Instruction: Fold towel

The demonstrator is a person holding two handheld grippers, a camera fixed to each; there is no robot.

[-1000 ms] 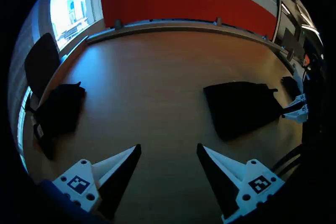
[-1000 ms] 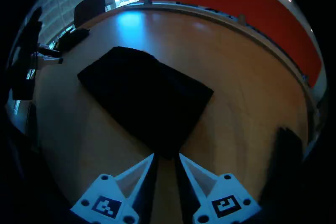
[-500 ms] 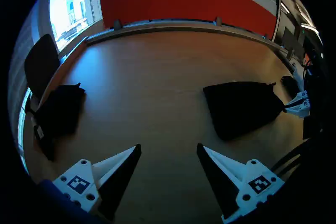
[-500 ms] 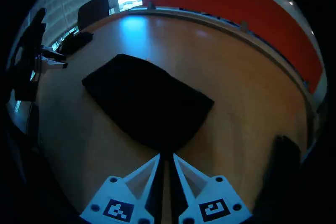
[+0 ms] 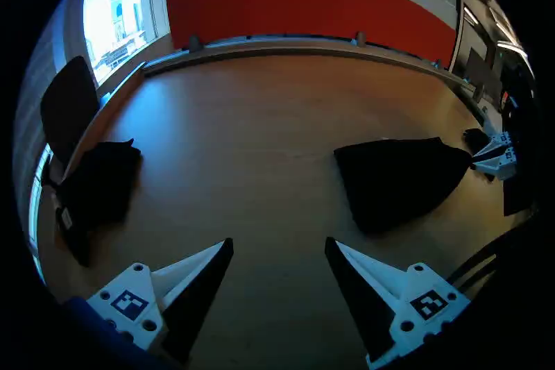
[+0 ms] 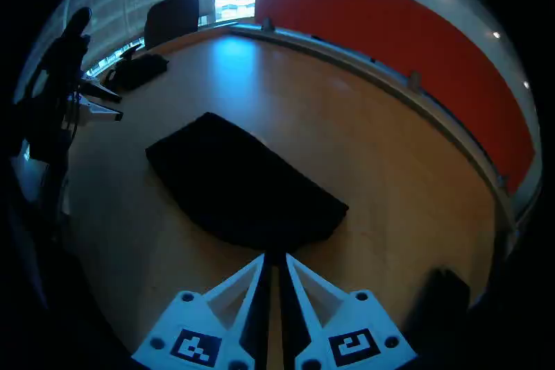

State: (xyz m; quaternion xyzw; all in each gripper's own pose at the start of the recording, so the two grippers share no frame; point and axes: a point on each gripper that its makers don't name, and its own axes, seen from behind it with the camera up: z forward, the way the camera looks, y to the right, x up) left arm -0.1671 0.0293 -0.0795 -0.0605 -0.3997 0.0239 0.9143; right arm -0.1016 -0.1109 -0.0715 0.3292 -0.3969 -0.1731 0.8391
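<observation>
Dark towel [image 6: 243, 186] lay on the wooden table [image 6: 388, 162], towards its near edge, and appeared as a flattened, roughly four-sided shape. Its nearest corner ran in between the fingers of the right gripper [image 6: 275, 259], which stood drawn together to a narrow slit and pinched that corner. In the left gripper view the same corner met the tips of that gripper at the far right. The left gripper [image 5: 277, 245] hung above bare tabletop, well apart from the towel, with its fingers spread wide and nothing between them. A dark bag [image 5: 97, 182] sat near the table's left edge, beside a chair [image 5: 66, 103]. A red partition [image 5: 305, 2] ran along the far side.
</observation>
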